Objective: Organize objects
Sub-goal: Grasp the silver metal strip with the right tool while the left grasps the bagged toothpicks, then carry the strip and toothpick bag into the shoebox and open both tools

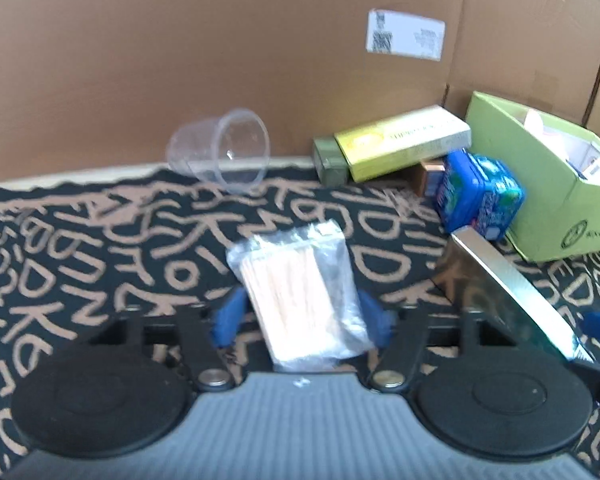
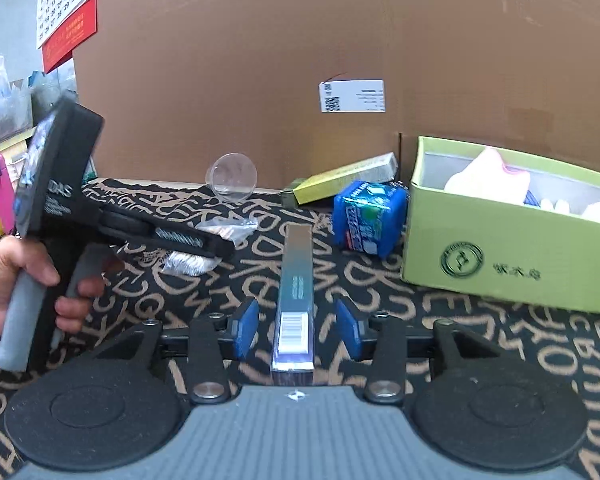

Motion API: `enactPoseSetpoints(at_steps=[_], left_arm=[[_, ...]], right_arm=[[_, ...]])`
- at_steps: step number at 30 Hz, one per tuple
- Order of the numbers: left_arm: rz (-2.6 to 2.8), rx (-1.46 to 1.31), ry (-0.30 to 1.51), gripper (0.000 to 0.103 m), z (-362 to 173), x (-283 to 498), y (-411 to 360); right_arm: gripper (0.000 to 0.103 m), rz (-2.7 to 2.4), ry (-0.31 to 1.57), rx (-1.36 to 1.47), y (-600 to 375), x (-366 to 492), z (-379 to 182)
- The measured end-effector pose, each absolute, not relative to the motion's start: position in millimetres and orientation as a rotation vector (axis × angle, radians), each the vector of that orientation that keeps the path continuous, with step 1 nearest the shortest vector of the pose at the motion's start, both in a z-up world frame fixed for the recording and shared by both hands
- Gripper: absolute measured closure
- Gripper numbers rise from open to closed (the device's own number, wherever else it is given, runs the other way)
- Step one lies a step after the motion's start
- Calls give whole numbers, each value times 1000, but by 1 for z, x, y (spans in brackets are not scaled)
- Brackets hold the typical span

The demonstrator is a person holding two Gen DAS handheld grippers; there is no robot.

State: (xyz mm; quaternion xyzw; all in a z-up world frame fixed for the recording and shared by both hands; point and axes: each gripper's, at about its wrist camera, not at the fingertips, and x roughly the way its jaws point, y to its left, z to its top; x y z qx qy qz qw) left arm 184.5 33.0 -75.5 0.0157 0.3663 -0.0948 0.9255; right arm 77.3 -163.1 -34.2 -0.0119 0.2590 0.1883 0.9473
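We find the clear packet of wooden sticks [image 1: 300, 292] lying flat on the patterned cloth [image 1: 100, 248] between the parted pads of the left gripper [image 1: 302, 320], its long axis running away from the camera, tilted slightly leftward; the right pad appears to graze it. The long silver box [image 2: 296, 292] lies lengthwise between the right gripper [image 2: 298, 330] pads, untouched, barcode end nearest us, far end pointing toward the cardboard wall [image 2: 260, 80]. The green box [image 2: 508, 256] stands to its right.
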Motion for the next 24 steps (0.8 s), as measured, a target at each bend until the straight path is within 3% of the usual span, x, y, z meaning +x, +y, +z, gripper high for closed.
enactPoseSetpoints(at_steps=[3,5,6,7,11,13,24], left_arm=[[-190,46,753,44,-75,185,31],[-189,54,759,31,-75,188,30],[-174,57,757,31,-76,190,30],[-166,65,754,32,-77,191,29],[-180,86,737,68,-75,188,25],[-190,90,740,75,-73,185,24],[-309,44,671,80,-36,152,-4]], right_arm=[[56,389,544,-37,-157,91,-36],[62,389,560,-45,-152,101,-38],[63,392,573,-50,-150,104,-40],[65,393,580,-48,-148,108,-41],[77,383,595,-45,-146,114,-47],[77,388,596,-21,-150,111,-47],[78,396,533,109,-185,82,-23]])
